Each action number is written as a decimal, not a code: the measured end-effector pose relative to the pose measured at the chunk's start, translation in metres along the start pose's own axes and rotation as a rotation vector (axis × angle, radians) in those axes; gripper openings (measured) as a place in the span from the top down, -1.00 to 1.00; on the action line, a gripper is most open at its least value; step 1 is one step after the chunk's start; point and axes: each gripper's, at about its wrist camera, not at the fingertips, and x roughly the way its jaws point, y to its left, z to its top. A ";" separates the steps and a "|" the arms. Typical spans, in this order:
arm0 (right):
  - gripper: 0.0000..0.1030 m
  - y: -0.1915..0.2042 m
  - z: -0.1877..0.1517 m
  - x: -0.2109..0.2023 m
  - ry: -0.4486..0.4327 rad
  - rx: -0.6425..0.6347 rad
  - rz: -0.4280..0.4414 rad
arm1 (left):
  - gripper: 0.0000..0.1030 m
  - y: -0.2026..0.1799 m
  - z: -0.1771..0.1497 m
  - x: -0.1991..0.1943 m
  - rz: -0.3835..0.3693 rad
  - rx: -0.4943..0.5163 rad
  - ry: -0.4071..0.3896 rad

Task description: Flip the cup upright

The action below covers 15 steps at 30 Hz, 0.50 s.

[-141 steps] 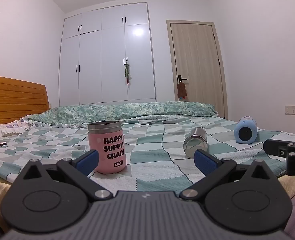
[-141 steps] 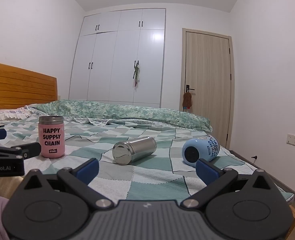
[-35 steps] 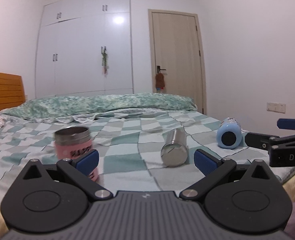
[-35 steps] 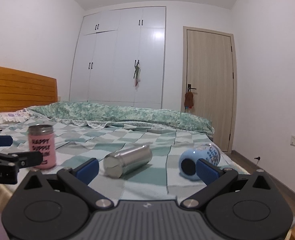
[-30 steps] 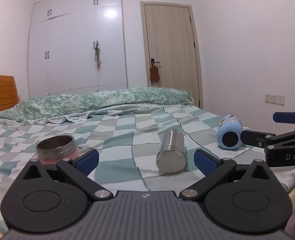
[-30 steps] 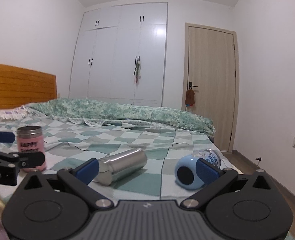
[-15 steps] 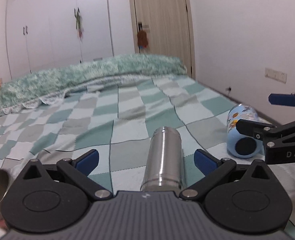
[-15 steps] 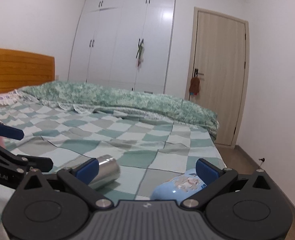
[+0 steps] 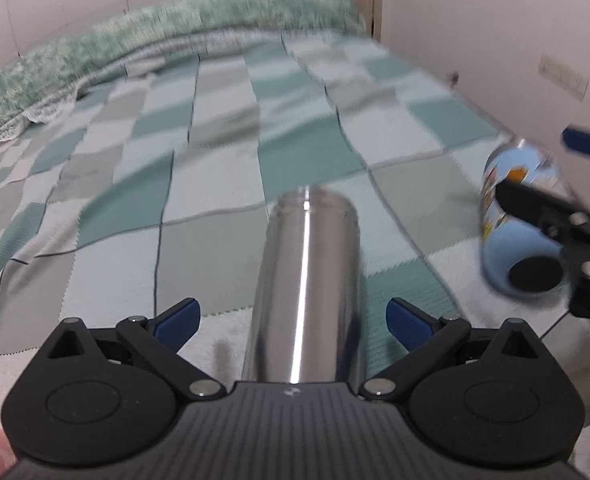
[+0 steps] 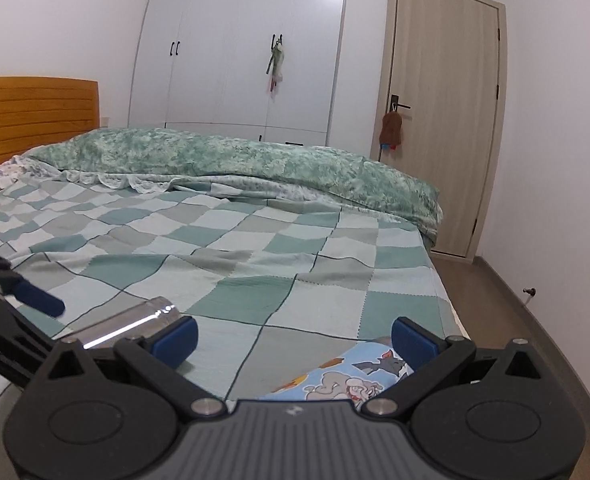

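1. Lying on its side on the teal-and-grey checked bed cover (image 9: 223, 184): a plain cylindrical stainless-steel cup (image 9: 307, 280), long axis pointing away from the left camera, near end hidden under the tool body.
2. Straddling that steel cup: left tongs (image 9: 293, 318), blue pads spread wide on either side with visible gaps, not touching, gripping nothing.
3. Lying on its side near the bed's right edge: a light-blue cartoon-printed cup (image 9: 519, 232), dark round end towards the left camera.
4. Reaching over the blue cup: right tongs (image 10: 293, 338), spread wide and empty, with the printed wall showing low between the pads (image 10: 411, 342); contact cannot be told.
5. Neither cup upright yet, so judged at the approach stage, before any grip.
6. Likely failures:
   - Rolling sideways on the soft cover if one pad arrives first, round polished steel offering little resistance.
   - Slipping through the pads during the tilt if clamped too near one end.
   - Toppling after release, the yielding, wrinkled bedding giving a poor footing for a tall narrow cup.
   - Nudging the blue cup off the bed, given how near the edge it lies.
   - Misjudging the left-side line-up, that view being motion-blurred.
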 end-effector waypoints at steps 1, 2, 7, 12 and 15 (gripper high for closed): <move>-1.00 -0.001 -0.001 0.002 0.004 0.000 0.003 | -0.79 -0.003 0.001 0.006 0.002 0.017 0.024; -1.00 -0.001 -0.002 0.004 0.009 -0.002 0.005 | -0.65 -0.006 0.002 0.012 0.008 0.036 0.056; -1.00 0.001 -0.004 0.004 0.017 -0.012 0.003 | -0.22 -0.007 -0.001 0.018 -0.021 -0.011 0.096; -1.00 0.007 -0.001 -0.012 0.009 -0.021 0.015 | -0.22 -0.007 -0.011 -0.004 -0.004 -0.063 0.075; -1.00 0.013 0.001 -0.030 0.000 -0.039 0.038 | -0.22 -0.009 -0.018 -0.025 0.000 -0.083 0.063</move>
